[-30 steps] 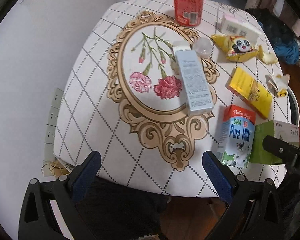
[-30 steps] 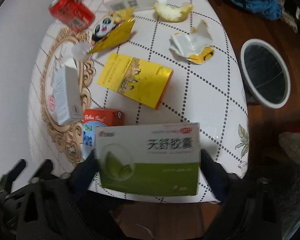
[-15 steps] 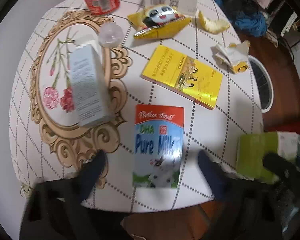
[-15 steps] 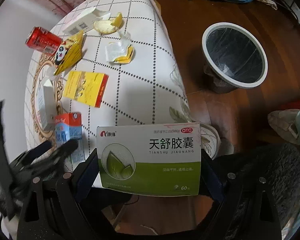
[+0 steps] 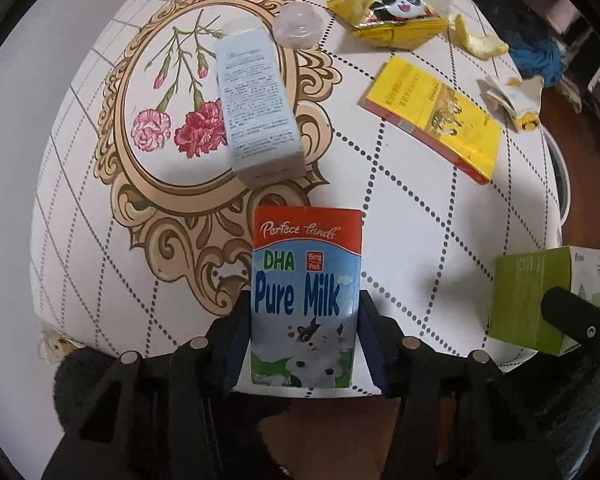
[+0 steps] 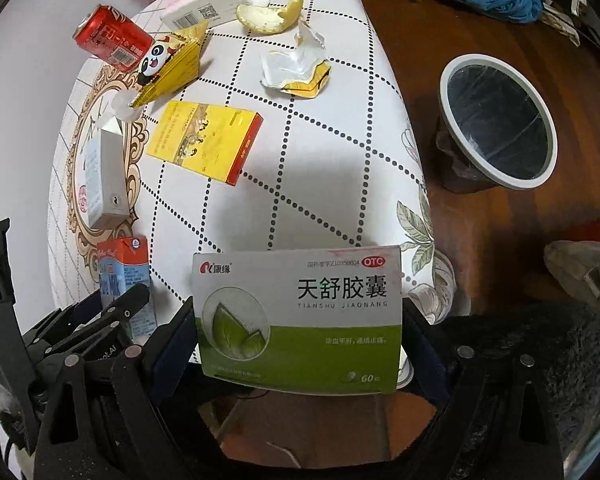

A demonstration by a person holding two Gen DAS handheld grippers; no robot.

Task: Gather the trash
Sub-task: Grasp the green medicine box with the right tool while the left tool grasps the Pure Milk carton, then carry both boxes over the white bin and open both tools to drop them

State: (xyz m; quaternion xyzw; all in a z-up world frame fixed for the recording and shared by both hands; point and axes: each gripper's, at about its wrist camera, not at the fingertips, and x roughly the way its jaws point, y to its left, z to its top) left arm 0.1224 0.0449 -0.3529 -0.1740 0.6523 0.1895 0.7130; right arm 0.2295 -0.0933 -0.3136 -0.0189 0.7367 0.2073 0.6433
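With the left gripper (image 5: 304, 320) clamped on the milk carton (image 5: 305, 300) at the table's near edge and the right gripper (image 6: 298, 344) gripping the green medicine box (image 6: 298, 320), still short of the bin (image 6: 498, 120), an early release would drop the box onto the floor.

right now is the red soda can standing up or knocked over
Standing up. The red soda can sits on its base on the table, top rim and opening uppermost, behind the panda snack bag.
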